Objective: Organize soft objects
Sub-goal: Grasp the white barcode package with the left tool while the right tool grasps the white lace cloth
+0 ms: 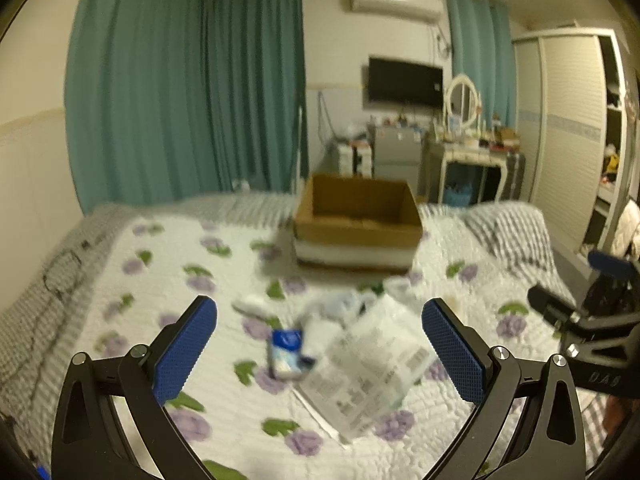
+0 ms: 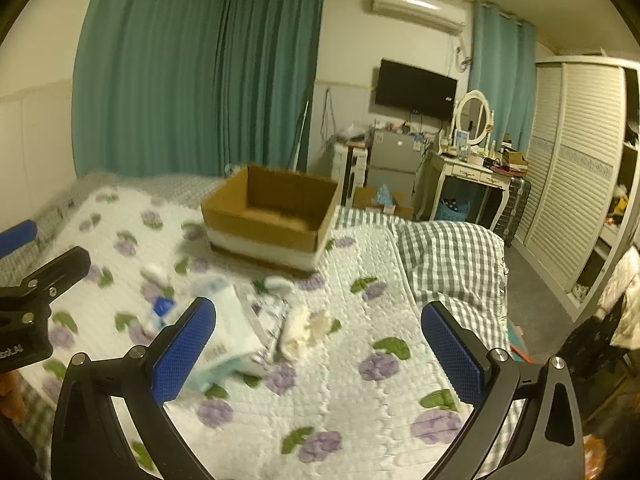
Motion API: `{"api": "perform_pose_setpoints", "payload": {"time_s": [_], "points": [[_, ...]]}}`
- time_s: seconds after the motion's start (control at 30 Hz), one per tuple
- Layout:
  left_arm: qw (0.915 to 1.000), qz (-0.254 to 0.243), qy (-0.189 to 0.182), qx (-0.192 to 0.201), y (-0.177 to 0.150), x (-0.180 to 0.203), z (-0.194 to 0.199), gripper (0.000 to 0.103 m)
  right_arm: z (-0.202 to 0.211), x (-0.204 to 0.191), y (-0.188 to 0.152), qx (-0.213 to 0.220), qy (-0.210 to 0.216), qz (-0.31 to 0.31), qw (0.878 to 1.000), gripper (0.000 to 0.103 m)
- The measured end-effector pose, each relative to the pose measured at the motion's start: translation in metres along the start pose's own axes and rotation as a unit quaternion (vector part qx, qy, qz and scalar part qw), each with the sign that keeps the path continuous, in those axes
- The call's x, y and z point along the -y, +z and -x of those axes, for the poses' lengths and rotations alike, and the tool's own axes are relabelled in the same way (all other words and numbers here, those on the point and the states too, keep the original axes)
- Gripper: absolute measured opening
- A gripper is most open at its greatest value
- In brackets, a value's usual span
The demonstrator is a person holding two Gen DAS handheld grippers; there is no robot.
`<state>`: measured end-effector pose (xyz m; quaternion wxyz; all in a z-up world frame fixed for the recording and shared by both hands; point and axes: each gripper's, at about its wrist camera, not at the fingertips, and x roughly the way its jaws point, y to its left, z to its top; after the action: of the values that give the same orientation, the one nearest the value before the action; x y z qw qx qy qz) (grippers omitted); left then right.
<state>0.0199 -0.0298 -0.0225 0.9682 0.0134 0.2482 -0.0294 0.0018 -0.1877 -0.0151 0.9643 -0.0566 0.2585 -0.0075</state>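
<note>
we are holding the left gripper (image 1: 319, 334) and right gripper (image 2: 318, 334) spread wide, both empty. the crumpled cloth (image 2: 305, 330) is lying on the quilt (image 2: 360, 400) before the cardboard box (image 2: 272, 220); it seems light and floppy, so we are aiming at its bunched middle.

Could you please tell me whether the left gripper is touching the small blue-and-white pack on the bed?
Apart. In the left wrist view, the left gripper hangs open above the quilt, and the blue-and-white pack lies between the wide-spread fingers, with quilt visible on both sides.
</note>
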Motion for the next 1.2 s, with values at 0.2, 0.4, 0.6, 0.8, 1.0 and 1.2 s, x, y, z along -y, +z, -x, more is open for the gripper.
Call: {"api": "perform_pose_setpoints", "payload": {"time_s": [0.2,0.4,0.6,0.8,1.0,1.2], "points": [[0.9949,-0.017,-0.027,-0.095,-0.048,0.028,-0.052,0.102,-0.033,0.013,-0.016,-0.048,-0.003,0.012,0.999,0.103],[0.9864,-0.044,-0.030,-0.156,-0.080,0.049,-0.091,0.078,-0.066,0.014,-0.035,-0.085,0.008,0.012,0.996,0.103],[0.9857,-0.024,-0.052,-0.158,-0.079,0.043,-0.096,0.024,-0.084,0.014,-0.046,-0.107,0.021,0.007,0.994,0.103],[0.9888,0.006,-0.048,-0.141,-0.055,0.023,-0.078,0.009,-0.085,0.013,-0.046,-0.111,0.024,0.003,0.994,0.103],[0.9942,0.016,-0.022,-0.104,-0.012,-0.005,-0.055,0.009,-0.078,0.004,-0.033,-0.105,0.031,0.012,0.994,0.103],[0.9956,0.011,0.002,-0.093,0.012,-0.027,-0.073,0.009,-0.093,-0.001,-0.010,-0.107,0.023,0.038,0.993,0.101]]}}
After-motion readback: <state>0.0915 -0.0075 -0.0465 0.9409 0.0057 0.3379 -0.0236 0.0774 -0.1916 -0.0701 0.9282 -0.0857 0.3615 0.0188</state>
